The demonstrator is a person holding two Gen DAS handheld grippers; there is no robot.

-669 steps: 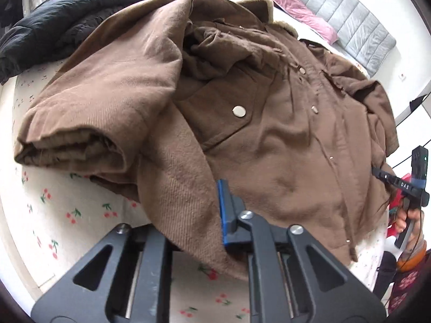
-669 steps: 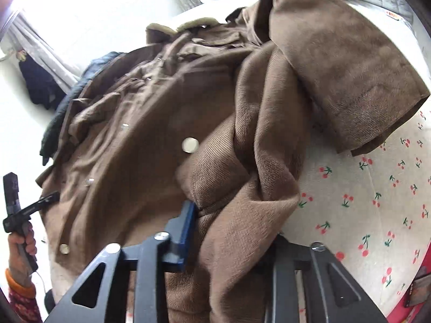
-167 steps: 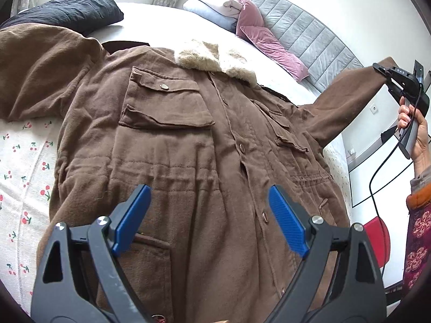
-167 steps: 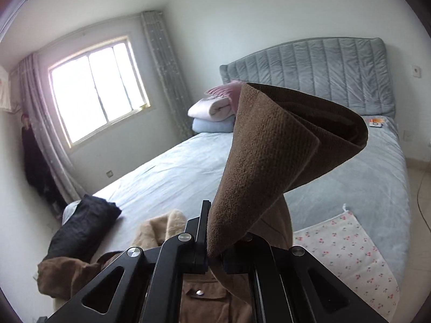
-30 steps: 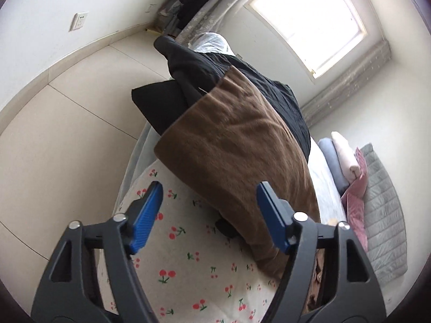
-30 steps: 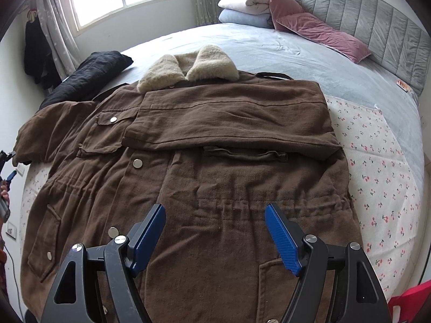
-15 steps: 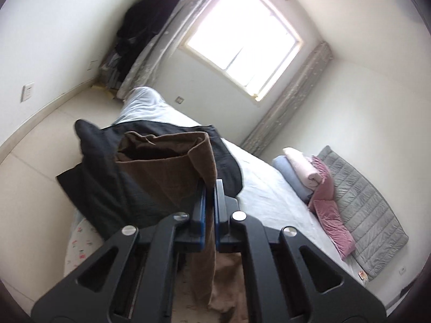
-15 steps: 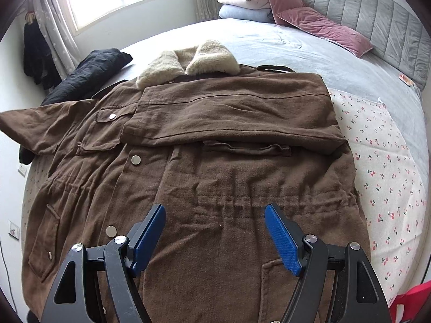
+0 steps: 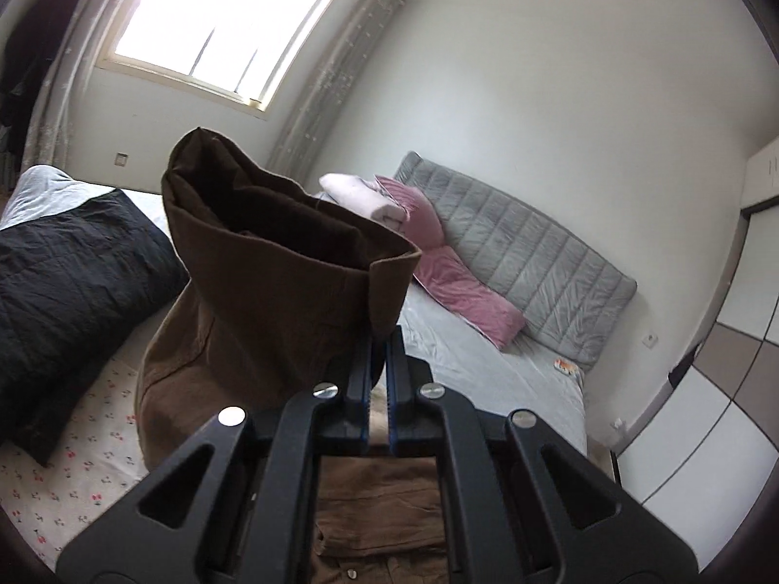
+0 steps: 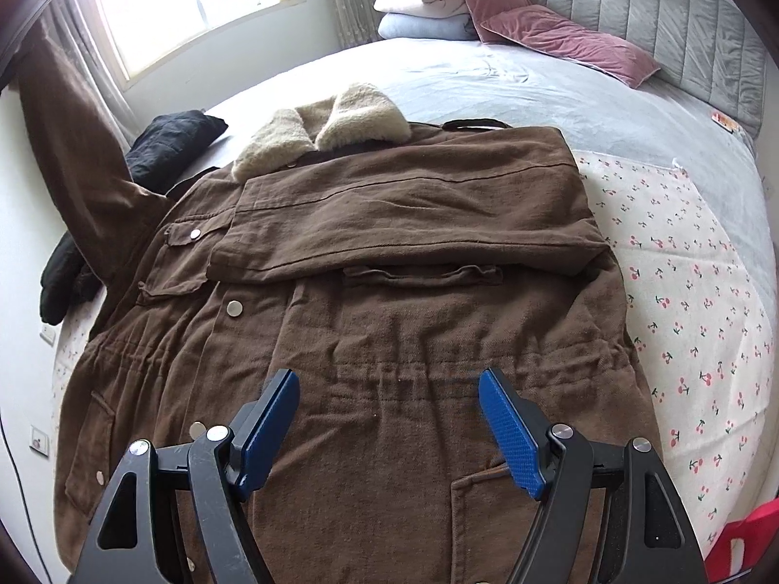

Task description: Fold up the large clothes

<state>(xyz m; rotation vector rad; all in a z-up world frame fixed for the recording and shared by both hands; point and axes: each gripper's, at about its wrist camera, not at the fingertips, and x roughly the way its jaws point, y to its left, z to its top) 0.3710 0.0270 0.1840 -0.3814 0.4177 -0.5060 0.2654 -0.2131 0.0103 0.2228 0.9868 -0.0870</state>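
A large brown coat (image 10: 389, 321) with a cream fleece collar (image 10: 321, 126) lies front-up on the bed. One sleeve (image 10: 404, 224) is folded flat across the chest. The other sleeve (image 10: 68, 131) is lifted high at the left of the right wrist view. In the left wrist view my left gripper (image 9: 379, 365) is shut on the cuff of that sleeve (image 9: 272, 282), which stands up open-mouthed in front of the camera. My right gripper (image 10: 389, 418) hangs open above the coat's waist, nothing between its blue pads (image 10: 506, 428).
A black padded jacket (image 9: 63, 282) lies on the bed beside the coat. Folded blankets (image 10: 423, 5) and pink pillows (image 10: 560, 34) sit by the grey headboard (image 9: 530, 253). A cherry-print sheet (image 10: 691, 292) lies under the coat. A red object (image 10: 750, 535) shows at the lower right.
My left gripper closed on the sleeve cuff, then rose and swung toward the bed with it. The sleeve now stands lifted off the bed. The right gripper stayed still and open.
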